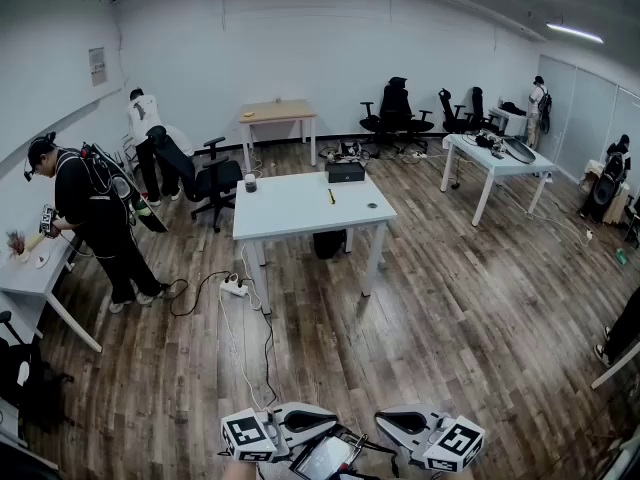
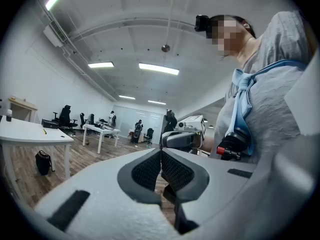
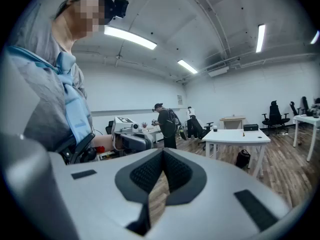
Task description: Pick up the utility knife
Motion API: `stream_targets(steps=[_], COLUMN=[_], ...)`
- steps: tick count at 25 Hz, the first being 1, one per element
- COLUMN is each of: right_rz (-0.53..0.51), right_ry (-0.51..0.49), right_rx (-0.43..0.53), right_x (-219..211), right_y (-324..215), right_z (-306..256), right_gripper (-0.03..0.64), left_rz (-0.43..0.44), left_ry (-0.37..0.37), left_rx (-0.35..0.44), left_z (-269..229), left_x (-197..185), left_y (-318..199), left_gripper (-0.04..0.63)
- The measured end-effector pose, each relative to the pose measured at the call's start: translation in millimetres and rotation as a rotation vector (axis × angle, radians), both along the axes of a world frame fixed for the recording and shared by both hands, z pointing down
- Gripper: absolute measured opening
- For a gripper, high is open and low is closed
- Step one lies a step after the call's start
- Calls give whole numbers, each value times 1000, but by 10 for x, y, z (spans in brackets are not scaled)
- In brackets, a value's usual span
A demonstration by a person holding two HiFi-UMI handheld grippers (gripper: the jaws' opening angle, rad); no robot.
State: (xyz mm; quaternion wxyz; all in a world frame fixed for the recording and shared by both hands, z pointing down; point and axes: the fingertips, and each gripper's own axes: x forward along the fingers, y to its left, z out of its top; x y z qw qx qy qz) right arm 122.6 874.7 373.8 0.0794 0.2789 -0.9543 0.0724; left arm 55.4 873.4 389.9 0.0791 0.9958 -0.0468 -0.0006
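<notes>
Head view: left gripper [image 1: 330, 423] and right gripper [image 1: 385, 420] sit low, facing each other, marker cubes [image 1: 250, 435] showing black-and-white squares. The utility knife [image 1: 331, 196] lies on the white table [image 1: 290, 213] well ahead; the wall notice [image 1: 97, 65] is too small to read. Left gripper view and right gripper view each show jaws pressed together, gripping nothing.

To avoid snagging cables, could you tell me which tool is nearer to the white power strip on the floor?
Left. The left tool is below the power strip in the head view, slightly right of it; the right tool lies farther right.
</notes>
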Motion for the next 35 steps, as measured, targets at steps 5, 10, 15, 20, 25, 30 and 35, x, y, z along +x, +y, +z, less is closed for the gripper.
stream_targets(steps=[5, 10, 15, 20, 25, 30, 35], right_rz=[11, 13, -12, -18, 20, 51, 70], right_ry=[-11, -5, 8, -24, -69, -87, -101], right_rx=[-30, -46, -81, -68, -35, -23, -25], right_x=[-23, -74, -235, -288, -351, -464, -562], right_y=[-2, -300, -715, -1318, -1949, -2445, -2773], right_z=[63, 125, 80, 46, 8, 1, -7], right_gripper=[25, 25, 25, 26, 28, 28, 28], left_rz=[-18, -8, 0, 3, 6, 42, 55], left_ry=[-1, 2, 1, 29, 32, -13, -13], left_rx=[-21, -57, -41, -48, -58, -28, -26], left_z=[34, 156, 32, -62, -128, -81, -112], left_x=[-141, -217, -286, -416, -565, -677, -777], left_y=[-72, -341, -809, -1382, -1954, -2389, -2716], left_gripper=[18, 18, 18, 18, 18, 18, 18])
